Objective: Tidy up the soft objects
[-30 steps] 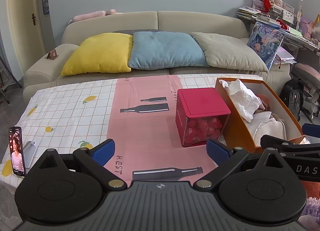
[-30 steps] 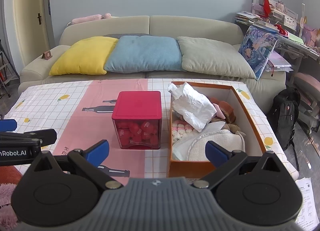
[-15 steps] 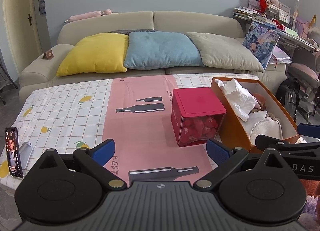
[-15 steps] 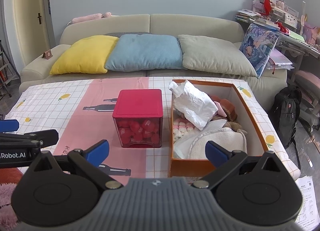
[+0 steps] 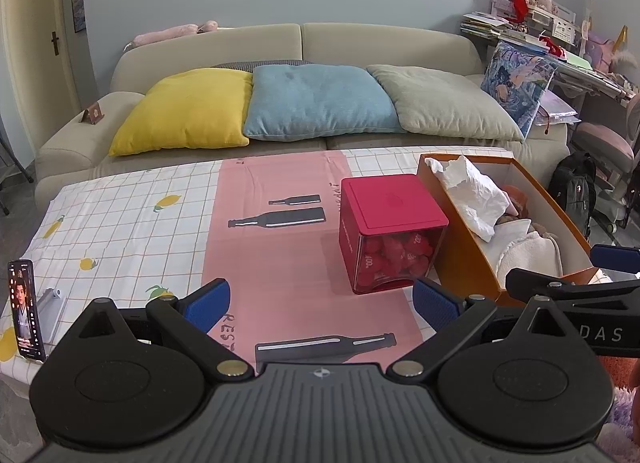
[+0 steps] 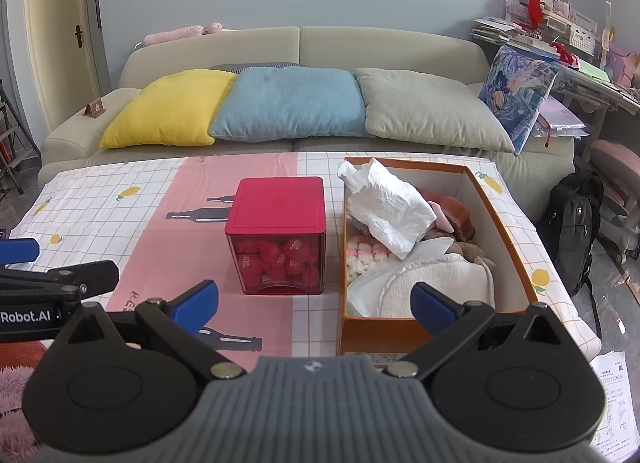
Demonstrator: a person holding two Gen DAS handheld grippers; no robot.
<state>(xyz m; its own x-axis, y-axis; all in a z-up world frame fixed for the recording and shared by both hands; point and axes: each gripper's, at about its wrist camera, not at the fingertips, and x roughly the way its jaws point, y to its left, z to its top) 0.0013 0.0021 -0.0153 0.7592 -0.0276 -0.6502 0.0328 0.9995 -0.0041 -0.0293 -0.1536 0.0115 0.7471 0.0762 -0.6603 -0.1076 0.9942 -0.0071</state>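
Both tongs spread wide and empty, hovering low in the frame over the table's near edge.

The left gripper (image 5: 320,301) sat bottom centre of its view, the right gripper (image 6: 314,301) the same in its own, neither touching anything. The soft stuff was piled in the orange box (image 6: 502,219) right of centre: crumpled white paper (image 6: 390,209) on top, a cream towel (image 6: 436,283) at the near end. The red-lidded tub (image 6: 278,235) stood just beside it on the tablecloth (image 5: 128,219). A phone (image 5: 25,309) stood propped at lower left.

The table (image 6: 100,199) (pink-and-check cloth) carries a red-lidded box (image 6: 278,239), an orange box (image 6: 506,223) and a phone (image 5: 26,309).
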